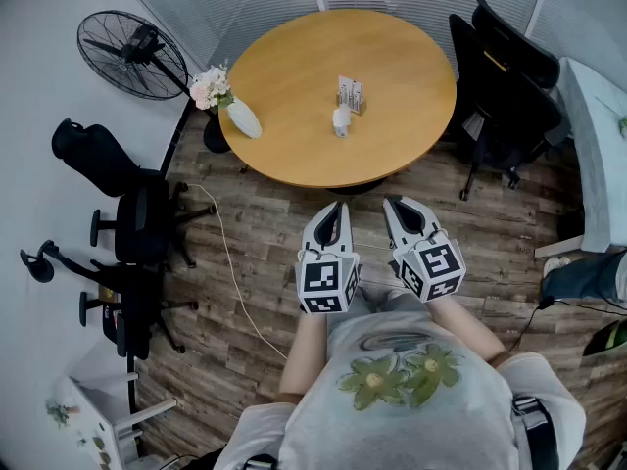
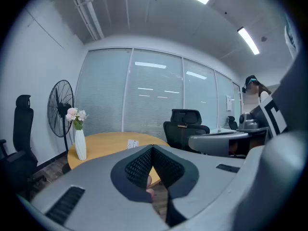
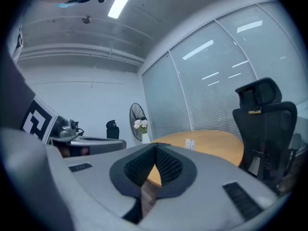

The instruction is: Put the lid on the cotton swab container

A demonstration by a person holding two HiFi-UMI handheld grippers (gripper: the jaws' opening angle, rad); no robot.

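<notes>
Held low before the person's chest, the left claw (image 1: 338, 209) and right claw (image 1: 394, 205) both sit pressed together, empty. Straight ahead, well apart across wooden floor (image 1: 265, 262), the cotton swab container (image 1: 351, 94) stands mid-worktop (image 1: 294, 67), roughly in line with the left claw. A small white piece (image 1: 340, 120), likely the lid, lies just beside it. A flower vase (image 1: 240, 116) and black chairs (image 1: 505, 96) flank the worktop, off the path.

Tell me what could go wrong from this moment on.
1. A white cable lies on the floor to the person's left, before the round table; a foot might catch it.
2. The vase stands near the table's edge; a reaching arm could tip it.
3. The left gripper and right gripper are shut; they must open before taking the lid.
</notes>
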